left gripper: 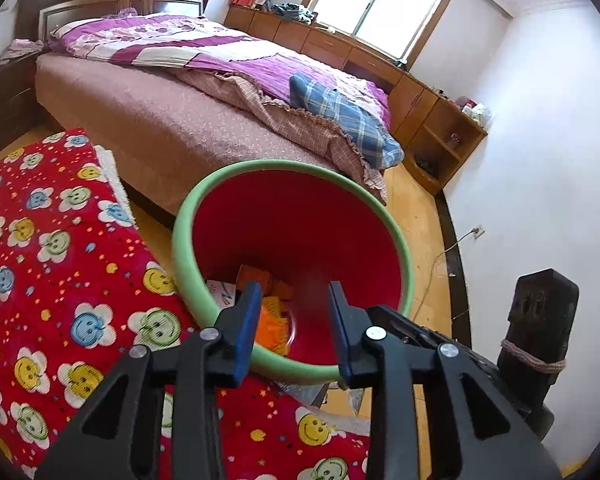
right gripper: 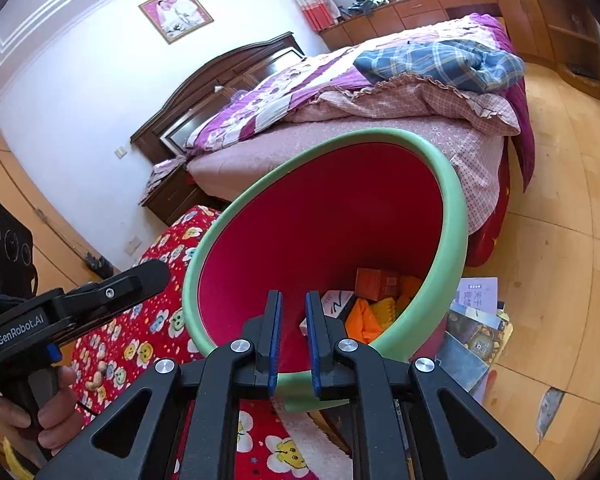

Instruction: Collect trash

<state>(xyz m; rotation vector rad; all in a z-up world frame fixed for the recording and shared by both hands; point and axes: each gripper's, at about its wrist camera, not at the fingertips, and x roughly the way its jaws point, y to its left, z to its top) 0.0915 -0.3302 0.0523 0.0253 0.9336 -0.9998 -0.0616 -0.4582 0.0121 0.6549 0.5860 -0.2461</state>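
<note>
Two grippers: left gripper (left gripper: 294,292) open wide and empty; right gripper (right gripper: 293,304) narrowly parted, empty.
Bin (left gripper: 396,236): several trash pieces (right gripper: 374,304) already inside.
Next pick: probably withdraw clear of the rim, then seek remaining trash.

"GenRobot.AI" is printed in white on the black body of the left gripper (right gripper: 144,276); other print is illegible.
</note>
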